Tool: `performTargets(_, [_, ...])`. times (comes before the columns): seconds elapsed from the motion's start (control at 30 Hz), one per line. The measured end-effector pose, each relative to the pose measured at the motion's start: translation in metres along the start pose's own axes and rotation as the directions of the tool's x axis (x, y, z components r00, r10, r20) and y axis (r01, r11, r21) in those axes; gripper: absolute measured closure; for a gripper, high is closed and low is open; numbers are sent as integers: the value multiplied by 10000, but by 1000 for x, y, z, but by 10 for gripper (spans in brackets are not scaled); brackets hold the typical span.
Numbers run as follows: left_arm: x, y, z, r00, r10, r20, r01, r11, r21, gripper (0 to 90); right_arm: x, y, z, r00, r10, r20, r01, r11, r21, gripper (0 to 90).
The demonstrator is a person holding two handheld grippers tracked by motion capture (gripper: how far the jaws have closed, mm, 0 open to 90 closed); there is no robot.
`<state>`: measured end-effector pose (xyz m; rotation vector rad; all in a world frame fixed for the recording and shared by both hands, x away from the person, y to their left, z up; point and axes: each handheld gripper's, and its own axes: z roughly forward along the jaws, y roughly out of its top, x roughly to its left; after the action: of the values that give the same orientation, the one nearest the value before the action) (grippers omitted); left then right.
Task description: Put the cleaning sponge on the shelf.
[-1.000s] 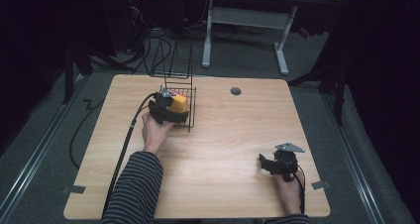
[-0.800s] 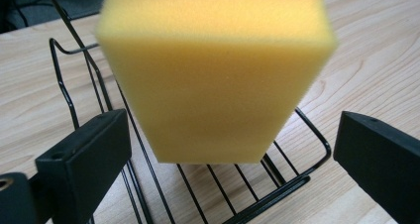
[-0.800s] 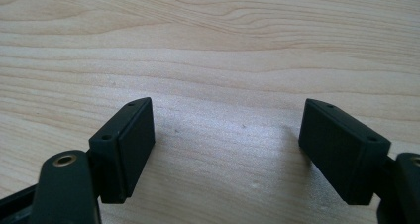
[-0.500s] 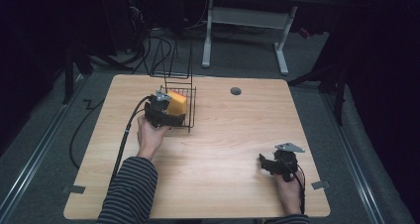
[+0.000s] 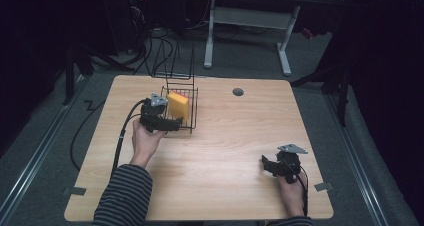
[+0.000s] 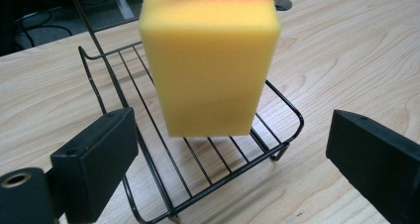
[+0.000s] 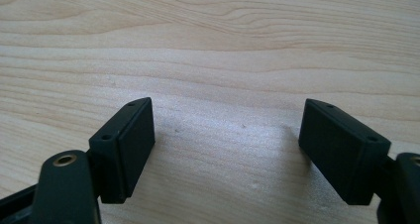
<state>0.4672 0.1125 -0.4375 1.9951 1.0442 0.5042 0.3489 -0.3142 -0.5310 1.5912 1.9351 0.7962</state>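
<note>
A yellow sponge (image 5: pixel 178 105) with a pink top layer stands upright in a black wire basket (image 5: pixel 193 111) at the table's back left. In the left gripper view the sponge (image 6: pixel 210 60) rises on the basket's wires (image 6: pixel 292 117), a little beyond the jaws. My left gripper (image 5: pixel 172 122) sits just left of the basket, open (image 6: pixel 230 169). Its jaws have just been closing, with nothing between them. My right gripper (image 5: pixel 267 165) rests near the front right edge, open over bare wood (image 7: pixel 225 149).
The wooden table (image 5: pixel 225 151) has a round cable hole (image 5: pixel 238 92) at the back. The basket's tall wire handle (image 5: pixel 179 61) rises behind it. A cable (image 5: pixel 122 136) trails from the left gripper off the left edge. Dark floor and desk legs lie beyond.
My left gripper has drawn back to the left, away from the sponge, which stays standing in the basket. The right gripper has kept still.
</note>
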Motion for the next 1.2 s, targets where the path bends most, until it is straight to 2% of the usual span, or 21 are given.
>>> performTargets(0.37, [3, -5, -13, 10000, -53, 45, 53, 9999, -111, 80, 0, 0, 0, 10000, 6, -2, -6, 10000, 3, 220])
performTargets(0.5, [3, -6, -21, 9999, 99, 21, -99, 9997, -233, 84, 0, 0, 0, 10000, 5, -2, -5, 10000, 2, 220])
performTargets(0.93, [8, -14, -40, 9999, -61, 99, 65, 9992, -389, 94, 0, 0, 0, 10000, 0, -10, 0, 10000, -17, 219])
performTargets(1.07, [11, -16, -45, 9999, -127, 107, 132, 9989, -454, 96, -1, 0, 0, 9999, -163, -4, 163, 9998, -63, 219])
performTargets(1.13, [11, -17, -47, 9999, -136, 94, 140, 9988, -470, 96, 0, 0, 0, 10000, 2, -11, -2, 10000, -18, 219])
performTargets(1.2, [12, -18, -51, 9998, -156, 110, 161, 9983, -557, 99, -1, 0, 0, 9999, -168, -4, 168, 9998, -63, 219])
